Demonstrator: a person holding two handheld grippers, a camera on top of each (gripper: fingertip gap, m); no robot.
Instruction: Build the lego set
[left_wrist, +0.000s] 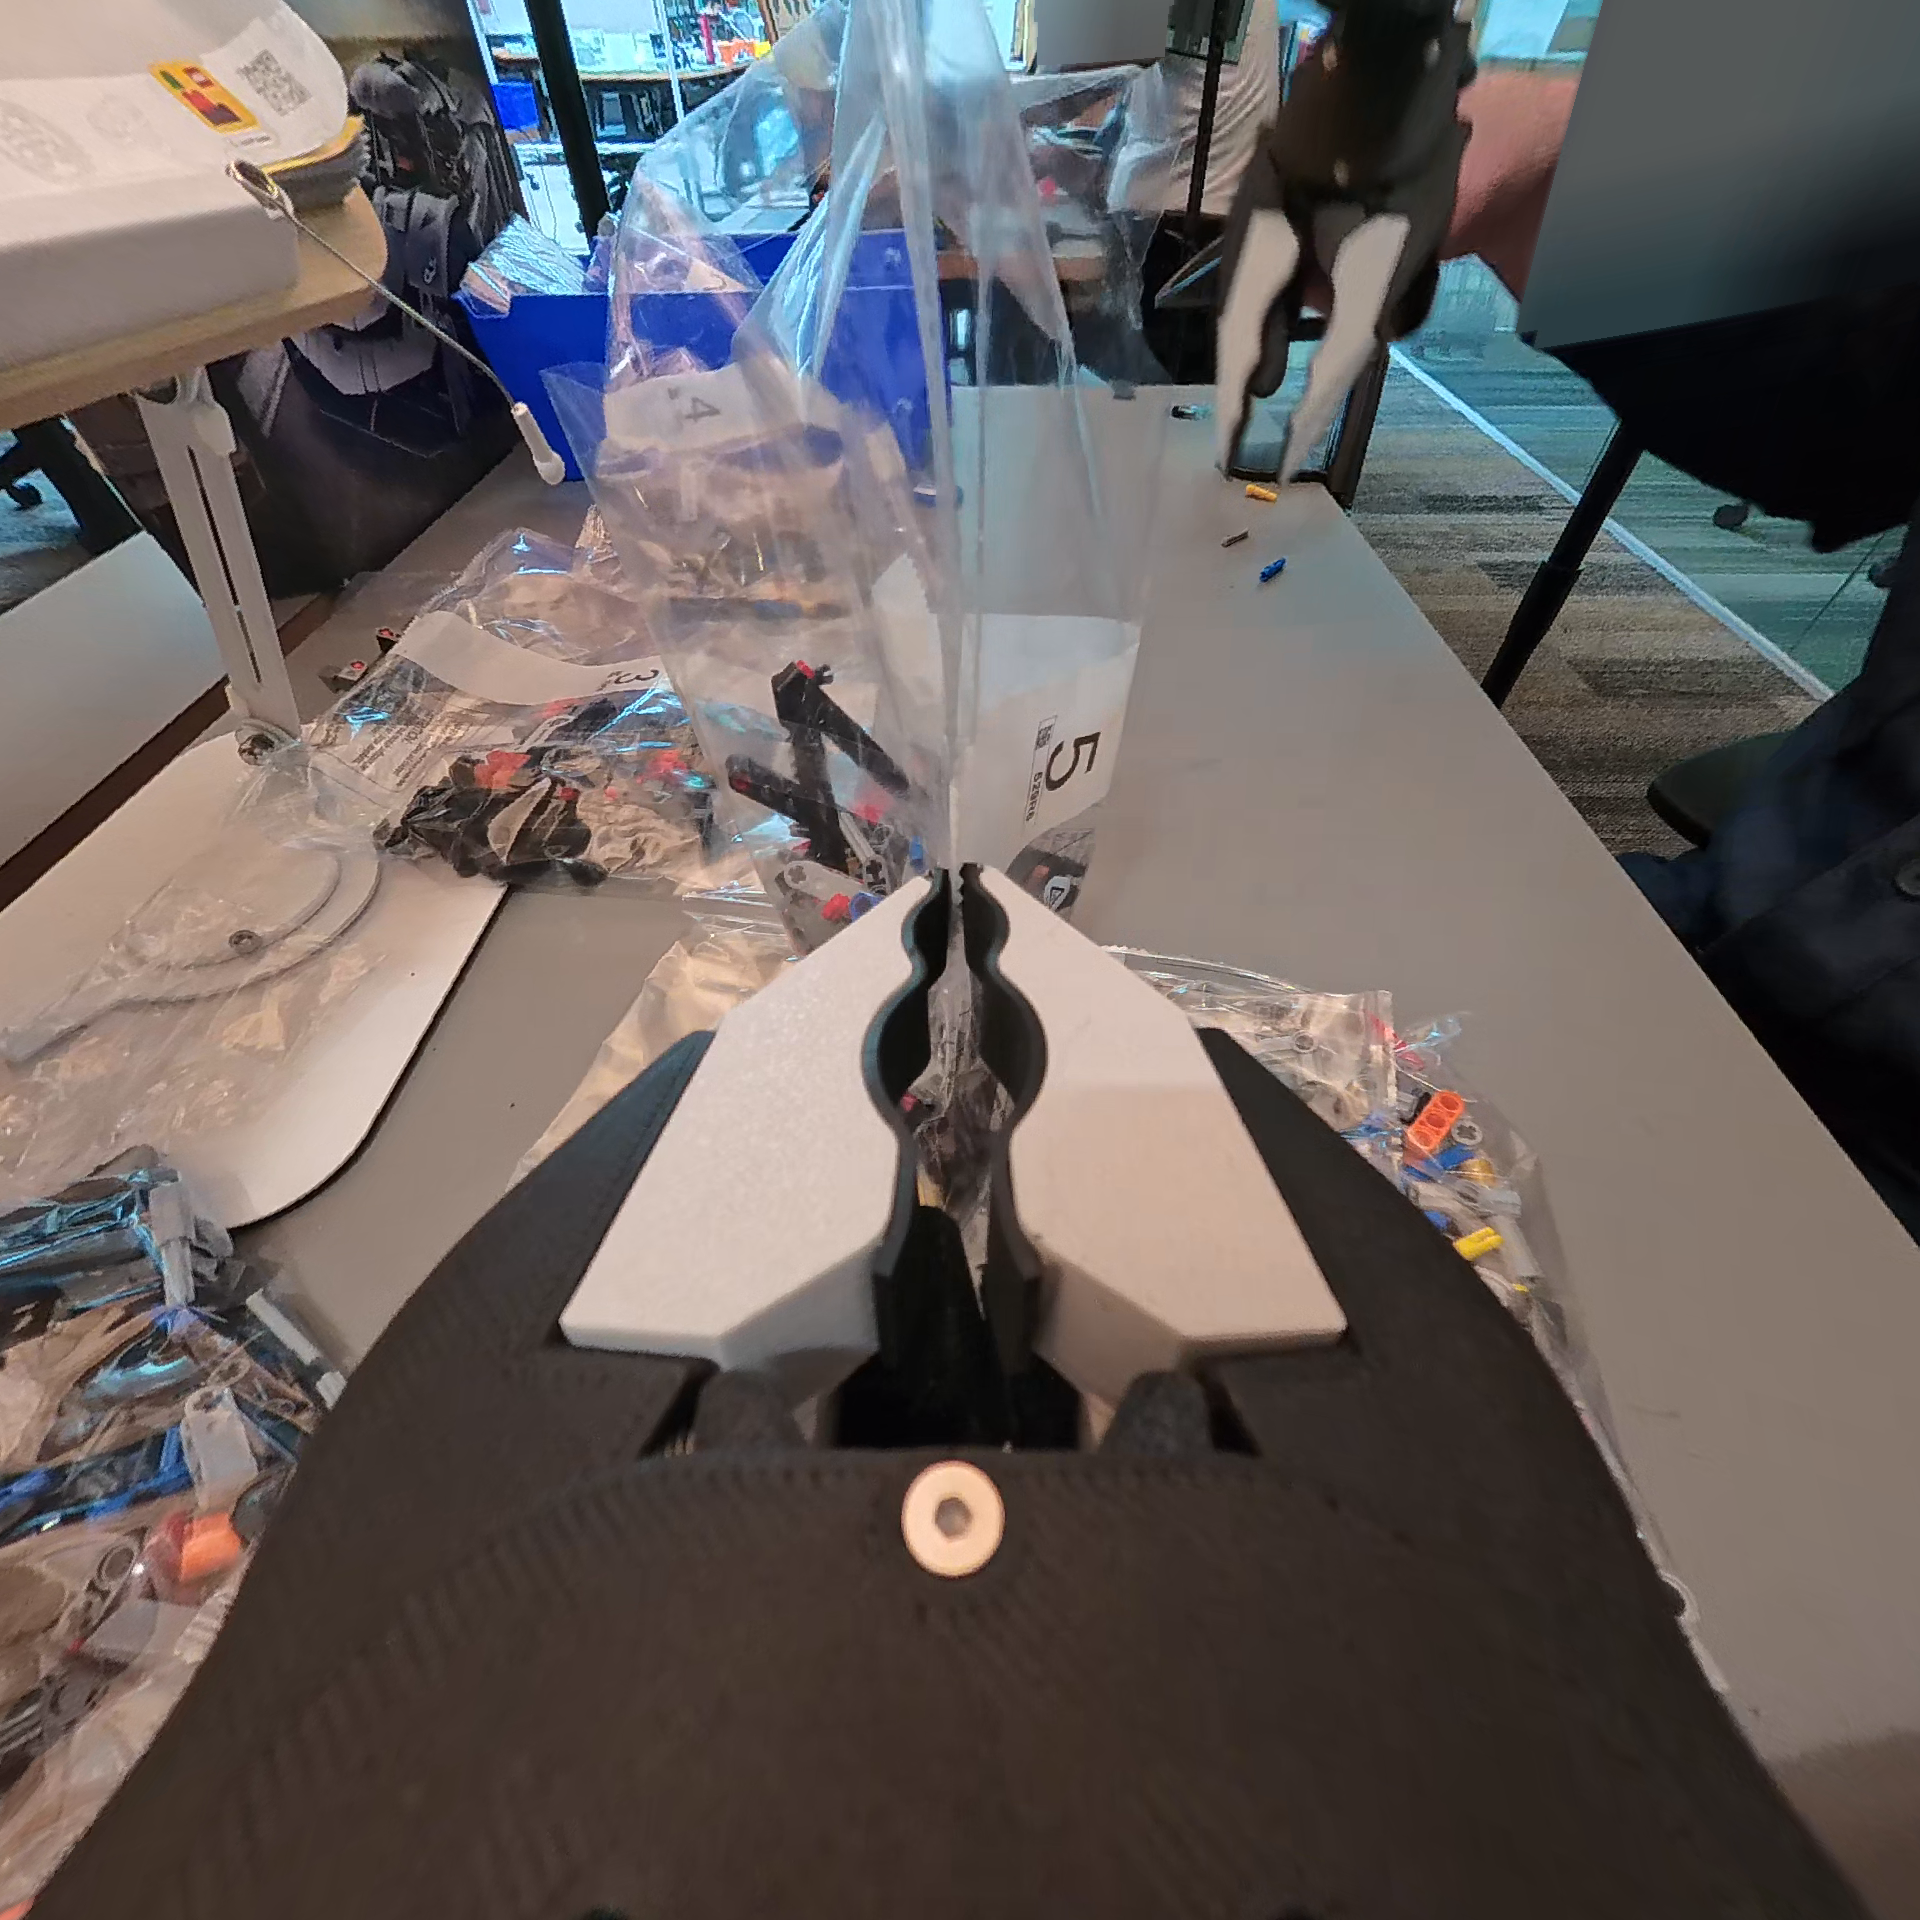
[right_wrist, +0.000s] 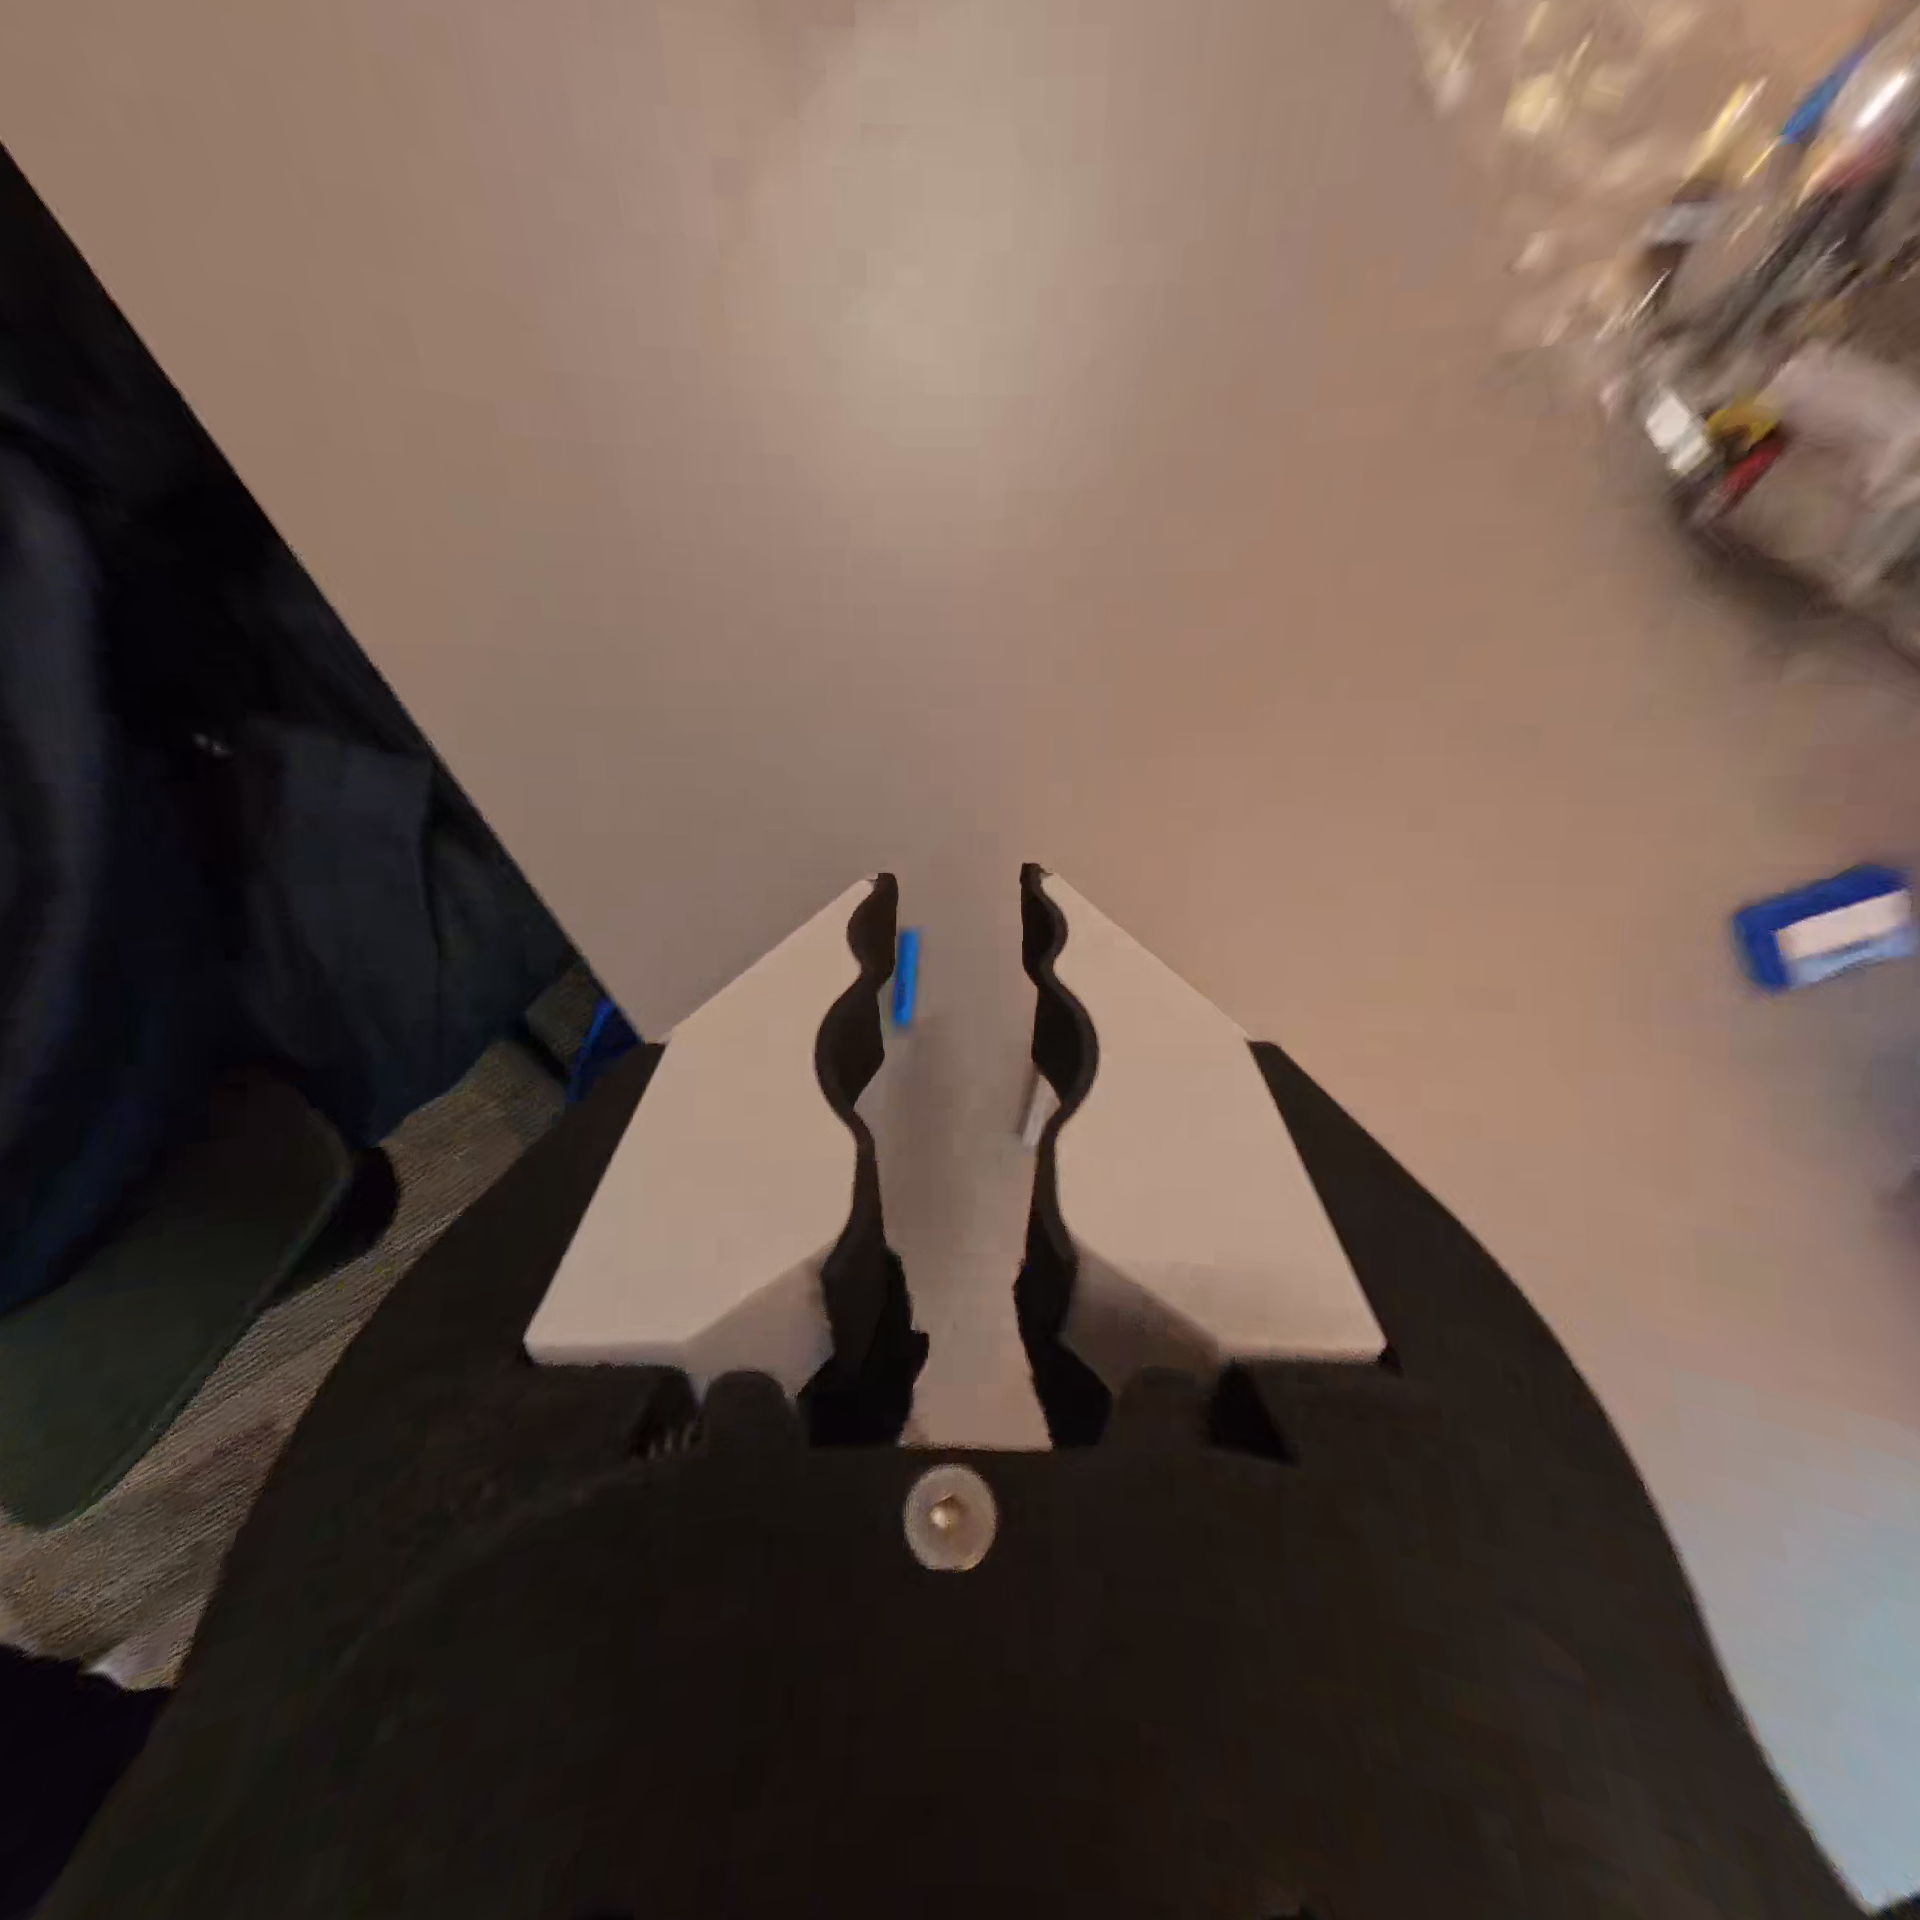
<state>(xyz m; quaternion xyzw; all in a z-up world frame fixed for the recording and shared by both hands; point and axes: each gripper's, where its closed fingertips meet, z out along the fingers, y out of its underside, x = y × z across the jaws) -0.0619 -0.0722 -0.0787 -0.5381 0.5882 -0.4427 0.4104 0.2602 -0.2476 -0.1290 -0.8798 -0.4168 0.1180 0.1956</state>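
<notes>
Clear plastic bag (left_wrist: 883, 499) pinched upright in left tool (left_wrist: 957, 873), right tool (right_wrist: 958, 873) parted, tips down over table (right_wrist: 935, 416)

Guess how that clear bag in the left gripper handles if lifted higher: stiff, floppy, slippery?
Likely floppy: the clear bag is thin creased film standing only because the left gripper pinches it. Probably bottom-heavy, since the loose lego pieces sit low, so it may swing. The glossy film might slip.

Grey table (left_wrist: 1351, 831) under bright indoor light; patterned carpet floor (left_wrist: 1621, 582) to its right; blue bin (left_wrist: 540, 332) behind; glass partition (left_wrist: 623, 94) with shelves beyond; wooden-topped desk (left_wrist: 177, 343) far left.
</notes>
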